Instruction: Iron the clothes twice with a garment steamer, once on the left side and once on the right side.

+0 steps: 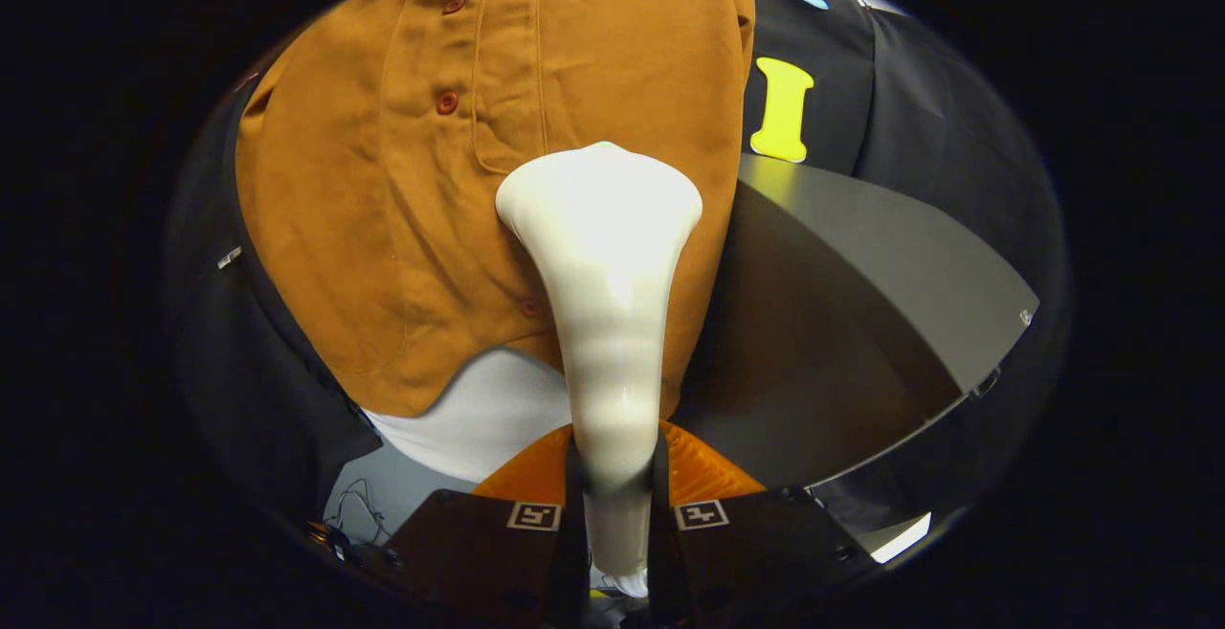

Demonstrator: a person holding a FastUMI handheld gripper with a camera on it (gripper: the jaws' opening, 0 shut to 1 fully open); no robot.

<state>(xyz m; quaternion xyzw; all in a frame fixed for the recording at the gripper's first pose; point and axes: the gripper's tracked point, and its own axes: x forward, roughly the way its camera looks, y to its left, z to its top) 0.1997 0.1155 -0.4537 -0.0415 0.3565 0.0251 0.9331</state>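
Plainly, the gripper (pixel 612 500) has its two fingers pinching the slim neck of the glossy white plastic garment steamer (pixel 605 303), one finger on each side, so the tool runs straight out from between them toward twelve o'clock; its wide flared head lies over the lower front of the hanging rust-orange button-up shirt (pixel 383 189), just to the three o'clock side of the button placket and below the chest pocket; whether the head touches the cloth or hovers just off it cannot be told; a white panel (pixel 483 409) shows beneath the shirt's curved hem, and a grey tabletop (pixel 861 294) spreads off at three o'clock; the steamer looks rigid, smooth and likely slippery, top-heavy toward its broad head, so a hold low on the narrow neck seems sensible but may let it swivel if the squeeze slackens; the shirt looks soft, light and free-hanging, apt to swing or bunch under a hard push, so gentle strokes would probably suit it best
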